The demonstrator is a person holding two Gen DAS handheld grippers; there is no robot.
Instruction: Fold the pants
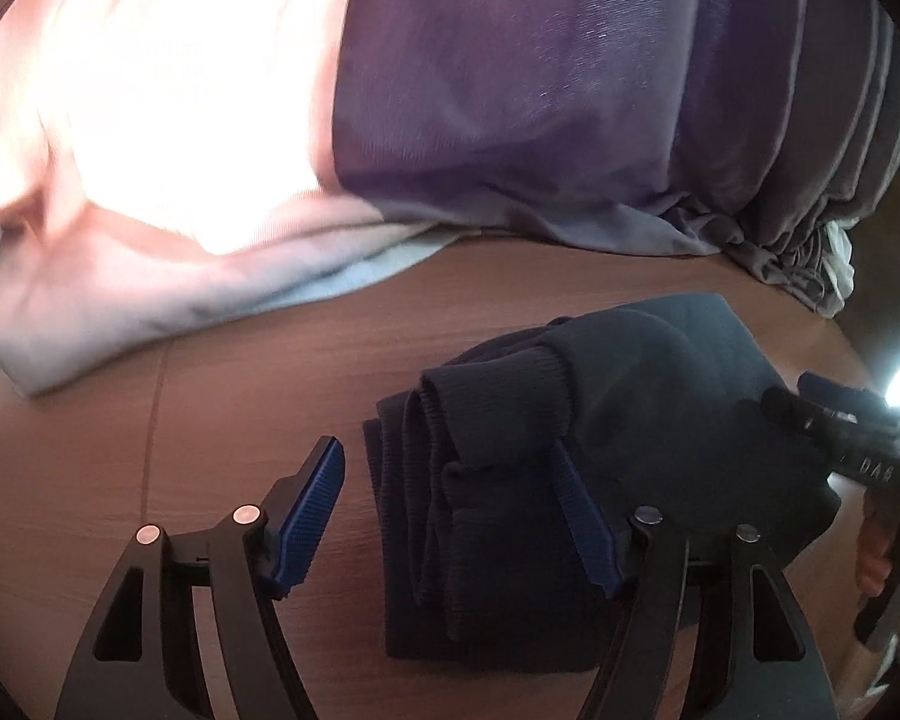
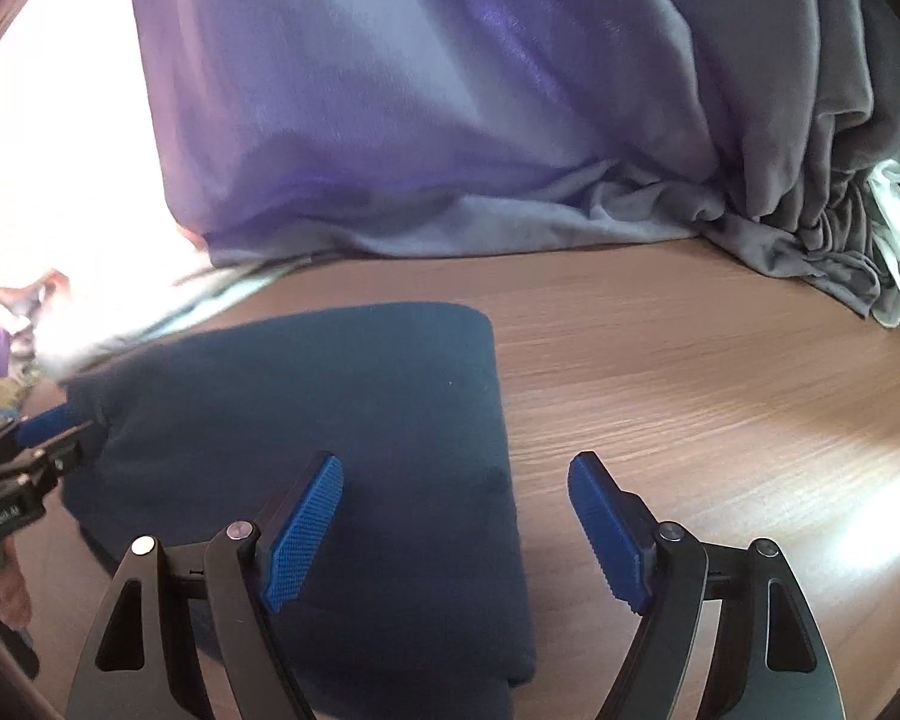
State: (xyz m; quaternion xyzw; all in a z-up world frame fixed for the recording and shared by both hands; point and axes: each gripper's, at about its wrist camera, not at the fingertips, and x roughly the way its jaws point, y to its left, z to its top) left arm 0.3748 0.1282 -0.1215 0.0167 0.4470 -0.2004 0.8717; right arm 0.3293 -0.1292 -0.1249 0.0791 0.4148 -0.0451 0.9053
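The dark navy pants [image 1: 618, 420] lie folded in a compact stack on the wooden table, ribbed cuffs toward my left gripper. My left gripper [image 1: 450, 510] is open; its right pad [image 1: 582, 516] lies against the folded cloth and its left pad [image 1: 312, 516] is over bare table. In the right wrist view the pants [image 2: 342, 408] are a smooth folded block. My right gripper [image 2: 456, 528] is open, straddling the block's right edge, left finger over the cloth, right finger over the table. Each gripper shows at the edge of the other's view: the right one [image 1: 834, 420], the left one [image 2: 36, 444].
The brown wooden table [image 2: 720, 372] extends right of the pants. A purple and grey curtain [image 2: 450, 120] hangs behind, bunched on the table at the far right [image 2: 810, 228]. Pale pink and light cloth [image 1: 120, 276] lies at the left back. Bright light washes out the far left.
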